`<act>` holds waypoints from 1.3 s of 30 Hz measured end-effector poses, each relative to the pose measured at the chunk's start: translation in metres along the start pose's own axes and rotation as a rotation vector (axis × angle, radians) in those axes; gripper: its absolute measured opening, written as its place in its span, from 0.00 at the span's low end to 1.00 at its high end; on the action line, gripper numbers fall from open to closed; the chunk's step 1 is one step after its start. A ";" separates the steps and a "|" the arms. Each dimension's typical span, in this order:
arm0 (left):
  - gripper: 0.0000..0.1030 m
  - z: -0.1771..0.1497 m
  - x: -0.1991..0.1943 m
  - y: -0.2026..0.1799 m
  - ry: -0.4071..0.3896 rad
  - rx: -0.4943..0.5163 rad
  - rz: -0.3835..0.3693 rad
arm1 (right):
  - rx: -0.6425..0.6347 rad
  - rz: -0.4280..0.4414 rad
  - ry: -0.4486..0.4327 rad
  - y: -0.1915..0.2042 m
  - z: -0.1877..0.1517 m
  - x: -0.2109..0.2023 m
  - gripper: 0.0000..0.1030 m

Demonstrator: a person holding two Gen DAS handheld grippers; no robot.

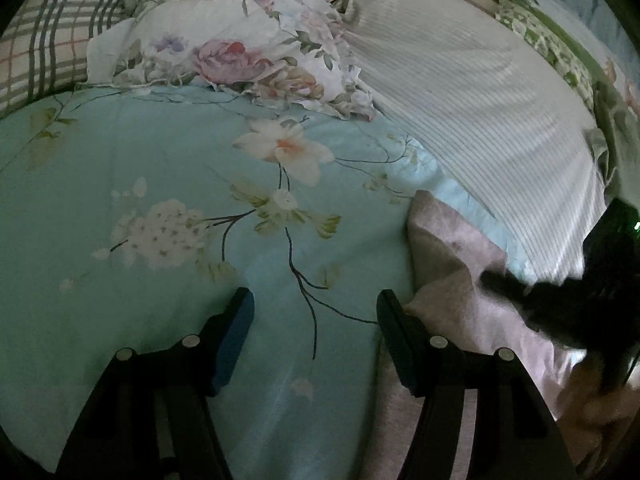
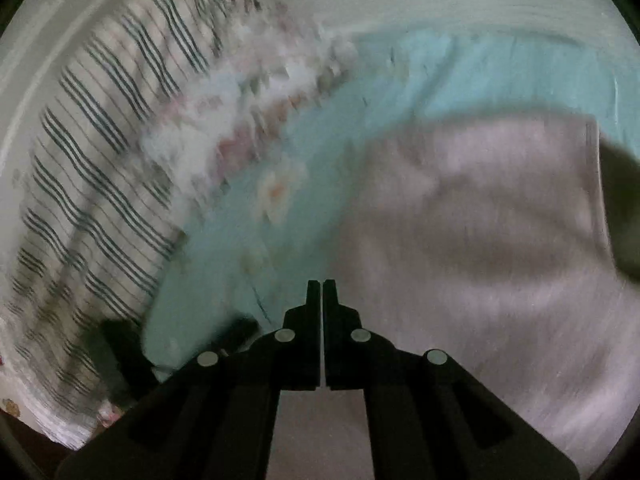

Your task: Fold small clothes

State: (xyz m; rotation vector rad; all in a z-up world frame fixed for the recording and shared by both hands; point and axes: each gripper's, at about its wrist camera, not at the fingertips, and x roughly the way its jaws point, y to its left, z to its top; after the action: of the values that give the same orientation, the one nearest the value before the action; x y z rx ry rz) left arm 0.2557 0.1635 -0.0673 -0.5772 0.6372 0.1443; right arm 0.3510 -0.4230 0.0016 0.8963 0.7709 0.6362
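Note:
A small pale pink garment (image 1: 452, 256) lies on the teal floral bedsheet (image 1: 160, 160) at the right of the left wrist view. My left gripper (image 1: 316, 300) is open and empty just left of the garment's edge, its right finger (image 1: 394, 320) touching or overlapping that edge. My right gripper (image 1: 508, 284) shows there as a dark blurred shape over the garment. In the right wrist view, which is motion-blurred, my right gripper (image 2: 322, 286) has its jaws closed together over the pink garment (image 2: 480, 220). I cannot tell whether cloth is pinched between them.
A floral pillowcase (image 1: 240, 52) and a plaid pillow (image 1: 52, 40) lie at the head of the bed. A white ribbed blanket (image 1: 480, 100) runs along the right. The plaid pillow (image 2: 92, 140) fills the left of the right wrist view.

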 end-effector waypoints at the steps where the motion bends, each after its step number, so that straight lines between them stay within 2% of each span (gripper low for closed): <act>1: 0.63 -0.001 0.000 -0.002 0.002 0.009 0.009 | -0.003 -0.020 0.033 0.003 -0.004 0.013 0.03; 2: 0.63 -0.001 -0.001 -0.004 0.005 0.019 0.019 | 0.010 -0.052 0.077 0.000 -0.007 0.032 0.03; 3: 0.63 -0.002 -0.003 -0.006 0.005 0.023 0.028 | 0.015 -0.088 0.078 -0.005 -0.006 0.049 0.01; 5: 0.64 -0.001 -0.005 -0.005 0.015 0.021 0.025 | 0.038 -0.040 -0.001 -0.010 -0.002 0.053 0.01; 6: 0.64 -0.001 -0.006 -0.004 0.025 0.019 0.019 | 0.082 -0.006 -0.008 -0.015 0.001 0.054 0.01; 8: 0.66 0.000 -0.007 -0.002 0.051 0.022 0.006 | 0.164 0.037 -0.053 -0.024 -0.002 0.039 0.01; 9: 0.67 0.002 -0.006 -0.003 0.089 0.035 -0.010 | 0.178 0.053 -0.085 -0.027 -0.008 0.024 0.01; 14: 0.69 0.020 -0.001 -0.030 0.145 0.134 -0.051 | 0.206 -0.005 -0.176 -0.031 -0.052 -0.048 0.01; 15: 0.69 0.026 0.003 -0.045 0.169 0.171 -0.085 | 0.214 -0.044 -0.203 -0.038 -0.065 -0.069 0.01; 17: 0.69 0.031 0.008 -0.069 0.178 0.236 -0.111 | 0.222 -0.135 -0.242 -0.043 -0.080 -0.087 0.01; 20: 0.67 0.032 0.014 -0.094 0.176 0.303 -0.192 | 0.308 -0.277 -0.299 -0.077 -0.109 -0.128 0.01; 22: 0.67 0.028 0.026 -0.106 0.229 0.353 -0.252 | 0.385 -0.374 -0.304 -0.108 -0.126 -0.150 0.01; 23: 0.65 0.021 0.040 -0.110 0.287 0.398 -0.219 | 0.417 -0.419 -0.312 -0.121 -0.135 -0.161 0.01; 25: 0.47 0.008 0.062 -0.108 0.357 0.464 -0.088 | 0.499 -0.523 -0.318 -0.151 -0.155 -0.183 0.01; 26: 0.45 0.004 0.065 -0.106 0.362 0.485 -0.068 | 0.537 -0.557 -0.320 -0.162 -0.164 -0.191 0.01; 27: 0.45 0.002 0.060 -0.104 0.339 0.502 -0.077 | 0.571 -0.555 -0.332 -0.173 -0.175 -0.200 0.01; 29: 0.45 0.000 0.051 -0.104 0.331 0.525 -0.068 | 0.609 -0.499 -0.374 -0.182 -0.190 -0.215 0.01; 32: 0.51 -0.006 0.032 -0.107 0.309 0.564 -0.028 | 0.593 -0.521 -0.405 -0.170 -0.201 -0.231 0.01; 34: 0.55 -0.013 0.012 -0.102 0.317 0.553 -0.050 | 0.586 -0.496 -0.423 -0.159 -0.210 -0.242 0.02; 37: 0.60 -0.023 -0.018 -0.093 0.312 0.523 -0.075 | 0.548 -0.480 -0.437 -0.143 -0.229 -0.261 0.12; 38: 0.61 -0.027 -0.029 -0.090 0.307 0.514 -0.074 | 0.539 -0.471 -0.438 -0.134 -0.235 -0.264 0.29; 39: 0.62 -0.032 -0.043 -0.083 0.302 0.498 -0.078 | 0.529 -0.461 -0.442 -0.126 -0.245 -0.269 0.53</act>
State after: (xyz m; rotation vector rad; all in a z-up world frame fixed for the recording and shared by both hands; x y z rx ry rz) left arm 0.2292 0.0783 -0.0241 -0.1400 0.9065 -0.1768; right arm 0.0210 -0.5803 -0.1202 1.2323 0.7150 -0.1886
